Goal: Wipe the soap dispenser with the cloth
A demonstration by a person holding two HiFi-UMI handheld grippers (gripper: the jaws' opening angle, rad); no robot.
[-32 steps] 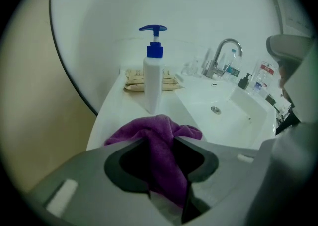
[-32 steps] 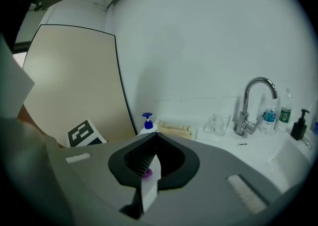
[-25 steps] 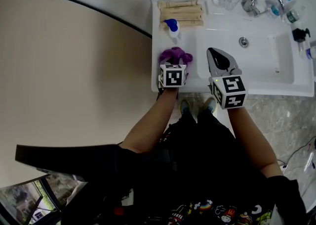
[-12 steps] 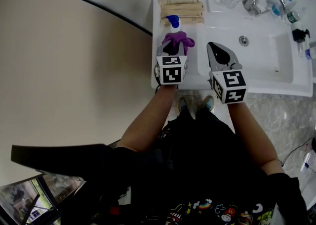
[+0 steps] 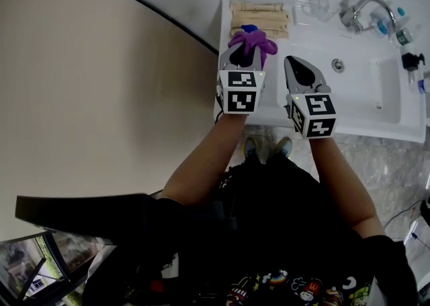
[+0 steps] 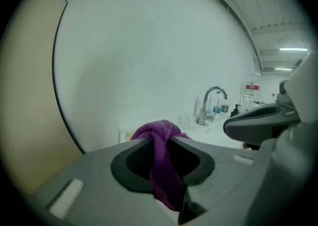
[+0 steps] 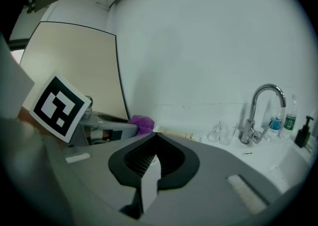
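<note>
My left gripper (image 5: 243, 54) is shut on a purple cloth (image 5: 252, 43), which bunches out past its tips. In the left gripper view the cloth (image 6: 160, 163) hangs pinched between the jaws of the left gripper (image 6: 161, 139). Only the blue cap of the soap dispenser (image 5: 249, 28) peeks out beyond the cloth; the rest is hidden under it. My right gripper (image 5: 295, 64) hovers beside it over the sink's left part, shut and holding nothing. The right gripper view shows its closed tips (image 7: 156, 135), the cloth (image 7: 142, 121) and the left gripper (image 7: 115, 129).
A white sink (image 5: 366, 106) holds a basin with a drain (image 5: 338, 64). Folded beige towels (image 5: 259, 15) lie at the back left. Glass cups (image 5: 316, 5), a faucet (image 5: 363, 5) and several bottles (image 5: 402, 27) stand along the back. A beige wall panel (image 5: 101, 76) lies left.
The left gripper has carried the purple cloth from the sink's front edge away from me, onto the soap dispenser, which it now mostly covers. The right gripper has barely moved.
</note>
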